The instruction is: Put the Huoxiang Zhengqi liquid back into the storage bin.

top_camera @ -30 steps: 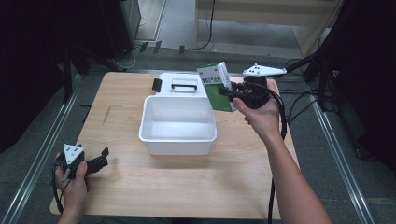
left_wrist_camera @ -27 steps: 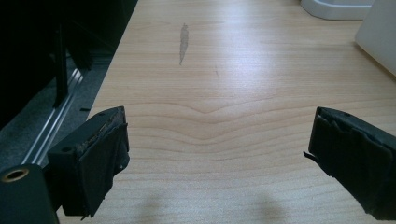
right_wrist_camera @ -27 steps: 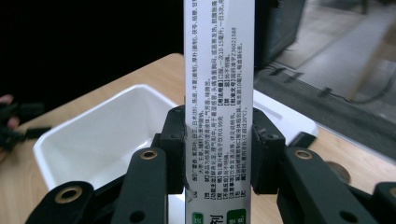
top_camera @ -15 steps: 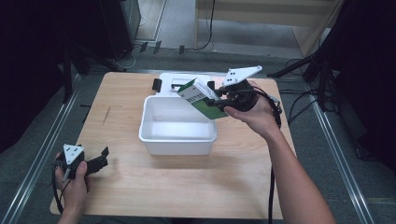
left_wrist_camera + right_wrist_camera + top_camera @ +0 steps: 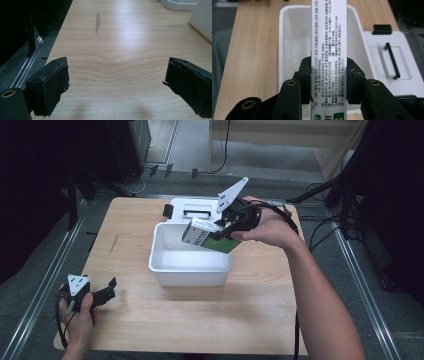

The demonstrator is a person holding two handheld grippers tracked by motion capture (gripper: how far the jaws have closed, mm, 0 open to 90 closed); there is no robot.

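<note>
Carton: a flat green-and-white box [image 5: 207, 236] with printed text, held in the air over the far right part of the white bin, tilted, its free end pointing down toward the bin's inside; in the right gripper view its narrow printed side [image 5: 329, 45] runs straight up the middle of the frame.
Right gripper: the right gripper [image 5: 226, 227] is clamped on the carton, a pad pressed against each long side near one end [image 5: 329, 82].
White bin: an open plastic tub [image 5: 165, 265] in the middle of the counter, nothing visible inside it.
Lid: a white lid with a dark handle [image 5: 192, 210] lies flat behind the bin, just beside its far wall.
What has changed: a second ago the carton was held off the bin's far right corner, above the lid's edge; half a second ago it had come partly over the rim; now it hangs over the bin's interior, tipped further.
What that means: the carry looks nearly finished; what is likely left is to lower the carton and let it go inside the bin.
Risk: tilted as it is, the carton could catch the bin's far wall on the way down.
Left gripper: the left gripper [image 5: 102, 292] rests at the near left corner of the counter [image 5: 250, 320], jaws wide apart and empty, in the same spot as a second ago.
</note>
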